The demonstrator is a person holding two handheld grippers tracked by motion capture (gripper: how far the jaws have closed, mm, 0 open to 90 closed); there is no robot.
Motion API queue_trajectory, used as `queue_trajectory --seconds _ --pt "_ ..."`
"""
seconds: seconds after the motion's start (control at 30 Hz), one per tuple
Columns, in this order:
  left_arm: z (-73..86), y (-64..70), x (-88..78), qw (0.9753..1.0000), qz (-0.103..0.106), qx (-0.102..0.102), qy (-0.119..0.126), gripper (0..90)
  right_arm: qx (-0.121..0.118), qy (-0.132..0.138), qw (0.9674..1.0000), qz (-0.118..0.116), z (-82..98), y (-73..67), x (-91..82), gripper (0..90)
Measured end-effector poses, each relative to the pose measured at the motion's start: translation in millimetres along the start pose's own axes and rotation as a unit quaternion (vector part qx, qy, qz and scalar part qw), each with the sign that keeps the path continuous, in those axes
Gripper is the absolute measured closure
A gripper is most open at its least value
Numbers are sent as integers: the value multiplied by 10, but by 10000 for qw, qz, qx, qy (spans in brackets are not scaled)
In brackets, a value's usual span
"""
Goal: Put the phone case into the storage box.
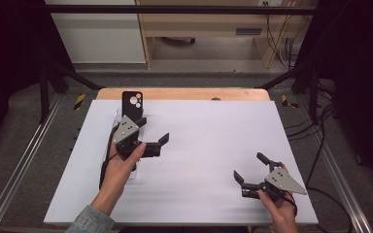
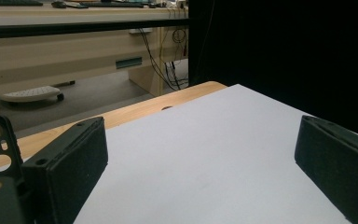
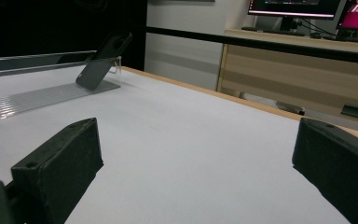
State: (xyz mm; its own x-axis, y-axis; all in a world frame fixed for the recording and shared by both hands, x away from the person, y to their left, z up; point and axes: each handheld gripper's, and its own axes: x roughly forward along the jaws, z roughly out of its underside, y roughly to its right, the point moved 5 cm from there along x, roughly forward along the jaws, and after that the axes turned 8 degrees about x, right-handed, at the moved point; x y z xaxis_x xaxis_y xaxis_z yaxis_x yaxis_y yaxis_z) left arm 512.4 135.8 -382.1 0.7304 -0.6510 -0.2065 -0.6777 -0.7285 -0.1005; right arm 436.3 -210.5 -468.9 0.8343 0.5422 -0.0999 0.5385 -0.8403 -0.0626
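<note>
I held both grippers wide and empty over the white surface [image 1: 199, 145]: left gripper [image 1: 150, 136] beside the phone case [image 1: 132, 104] propped in its clear stand [image 3: 37, 95], right gripper [image 1: 251, 171] well apart, presumably waiting.

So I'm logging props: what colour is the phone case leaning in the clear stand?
Black. The phone case shows best in the high view, with its camera cutouts visible.

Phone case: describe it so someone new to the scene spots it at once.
Start at the white table and go to its far left corner. A clear plastic stand runs along the left edge there, and the phone case leans tilted at its far end, just beyond the left gripper. It is flat, black, with round camera cutouts.
</note>
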Motion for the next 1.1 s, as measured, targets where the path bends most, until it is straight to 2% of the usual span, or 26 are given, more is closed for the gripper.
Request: queue_trajectory --seconds 0.37,0.57,0.67,0.83,1.1 --pt "-41 56 -218 9997 -61 213 137 19 -1 -3 10000 7 2 -1 -2 19" --pt "-70 55 -415 9989 -130 363 252 16 -5 -4 10000 12 3 -2 -3 19" --pt "-84 32 -537 9980 -206 511 302 15 -6 -8 10000 11 4 -3 -1 19" --pt "-108 -33 -736 9963 -357 626 463 10 -4 6 10000 28 0 2 -9 19" --pt "-2 -140 -1009 9952 -563 587 536 10 -9 5 10000 61 -1 19 -18 19"
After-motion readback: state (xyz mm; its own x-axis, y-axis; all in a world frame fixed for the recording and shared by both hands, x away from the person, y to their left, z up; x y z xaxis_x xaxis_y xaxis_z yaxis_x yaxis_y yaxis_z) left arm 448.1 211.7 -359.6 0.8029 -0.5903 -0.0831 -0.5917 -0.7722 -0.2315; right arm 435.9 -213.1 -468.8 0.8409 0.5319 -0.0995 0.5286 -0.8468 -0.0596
